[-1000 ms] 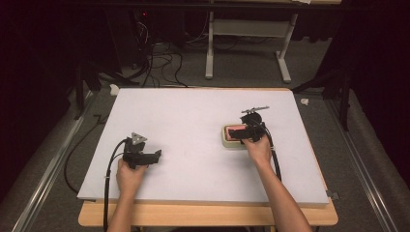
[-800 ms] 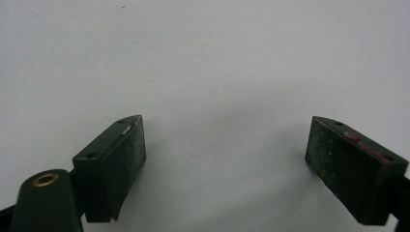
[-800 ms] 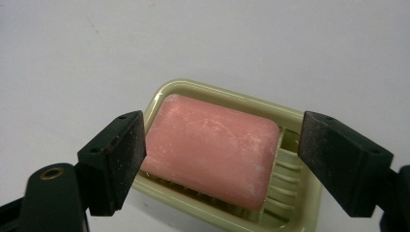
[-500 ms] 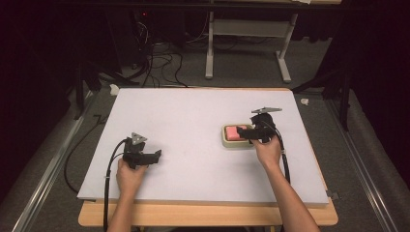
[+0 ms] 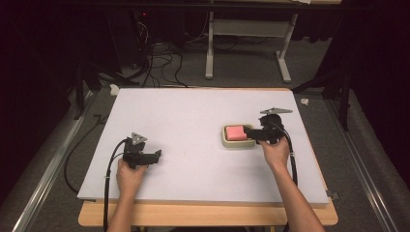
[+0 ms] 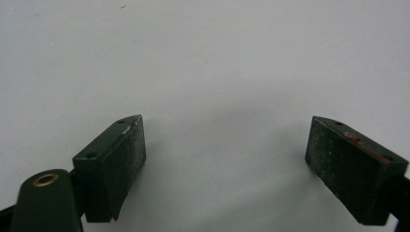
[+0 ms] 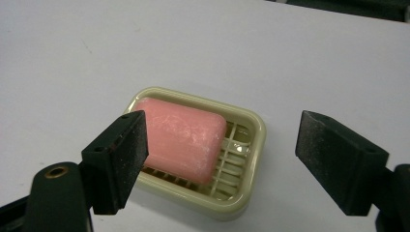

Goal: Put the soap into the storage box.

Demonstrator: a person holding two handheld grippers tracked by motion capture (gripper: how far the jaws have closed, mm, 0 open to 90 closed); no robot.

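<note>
white table top (image 5: 193,125) carries everything. cream soap dish (image 7: 246,145) sits on it just ahead of the right gripper (image 7: 217,159), below and between its jaws, untouched by the pads. jaws have just been closing, yet stand apart with nothing clamped. pink soap bar (image 7: 181,137) lies in the dish, nearer the left jaw. left gripper (image 6: 225,164) rests well apart, jaws wide over bare table.

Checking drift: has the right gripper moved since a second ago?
Yes. The right gripper has backed off the soap dish toward the table's right edge; jaws have just been closing, nothing gripped.
</note>
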